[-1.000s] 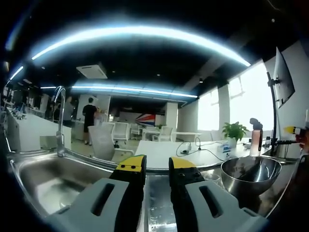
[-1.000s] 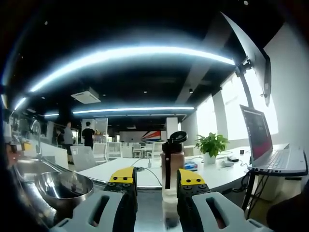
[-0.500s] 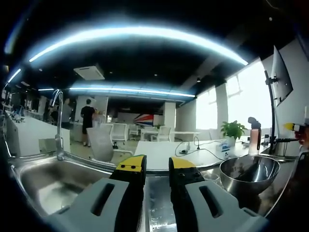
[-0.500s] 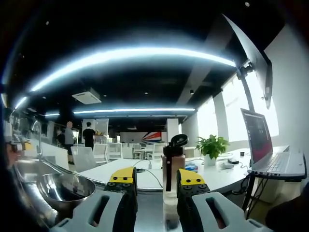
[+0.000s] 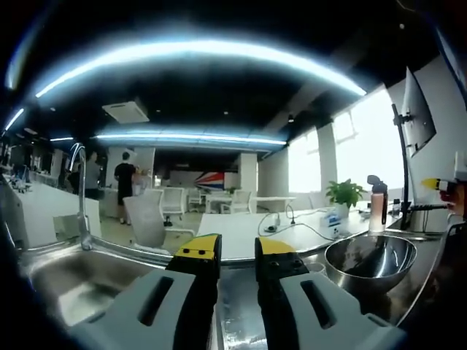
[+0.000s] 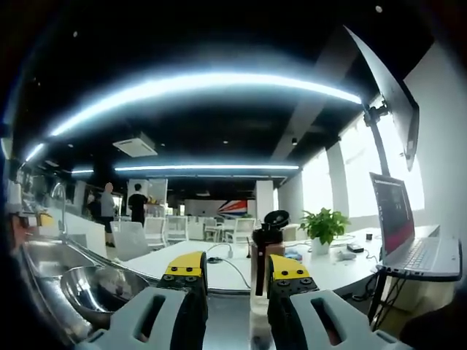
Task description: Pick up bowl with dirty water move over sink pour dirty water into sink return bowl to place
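A steel bowl (image 5: 370, 259) stands on the wet metal counter to the right of the sink (image 5: 69, 288). Its inside looks dark and shiny, and I cannot make out the water. My left gripper (image 5: 237, 251) hovers over the counter between sink and bowl, its jaws slightly apart with nothing between them. The same bowl (image 6: 102, 288) sits low on the left in the right gripper view, beside the sink (image 6: 36, 259). My right gripper (image 6: 237, 270) is open and empty to the right of the bowl, with a bottle (image 6: 264, 248) standing beyond its jaws.
A tall faucet (image 5: 79, 193) rises behind the sink. Along the counter stand a bottle (image 5: 376, 204), a potted plant (image 6: 326, 224) and an open laptop (image 6: 408, 237). A monitor on an arm (image 6: 387, 87) hangs above. People (image 5: 124, 182) stand far back among white tables.
Both views have drifted slightly with the hands, so sink and bowl sit a little lower and further left in the left gripper view. Nothing on the counter has moved, and both grippers hold the same width.
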